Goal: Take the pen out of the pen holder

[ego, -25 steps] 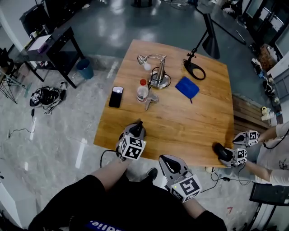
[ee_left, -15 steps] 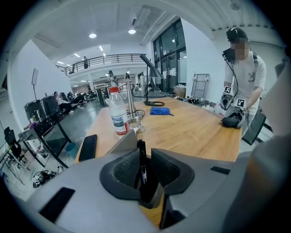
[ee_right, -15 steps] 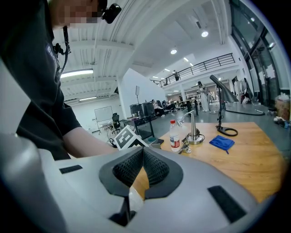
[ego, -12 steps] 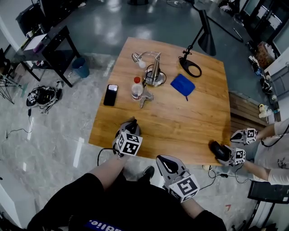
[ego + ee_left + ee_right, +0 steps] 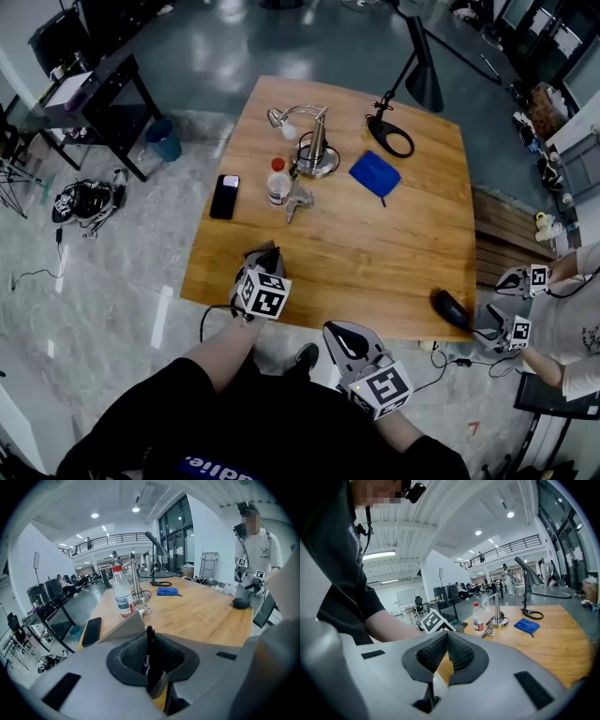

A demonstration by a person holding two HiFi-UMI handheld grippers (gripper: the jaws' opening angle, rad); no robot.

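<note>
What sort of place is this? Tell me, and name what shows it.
Probably a large open lab or workshop hall: a wooden table stands on a polished floor, with a railed mezzanine and tall windows behind it.

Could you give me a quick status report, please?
Left gripper shut on pen, at table's near edge. Right gripper shut, empty. Bottle and phone farther up, not in the way.

— What lies ahead of the left gripper's (image 5: 147,634) jaws?
— A water bottle (image 5: 121,595), just left of their line. A black phone (image 5: 91,631) lies further left on the wooden table (image 5: 201,616).
— And beyond?
— A blue cloth (image 5: 168,591) far ahead, and a black lump (image 5: 241,603) well to the right.
</note>
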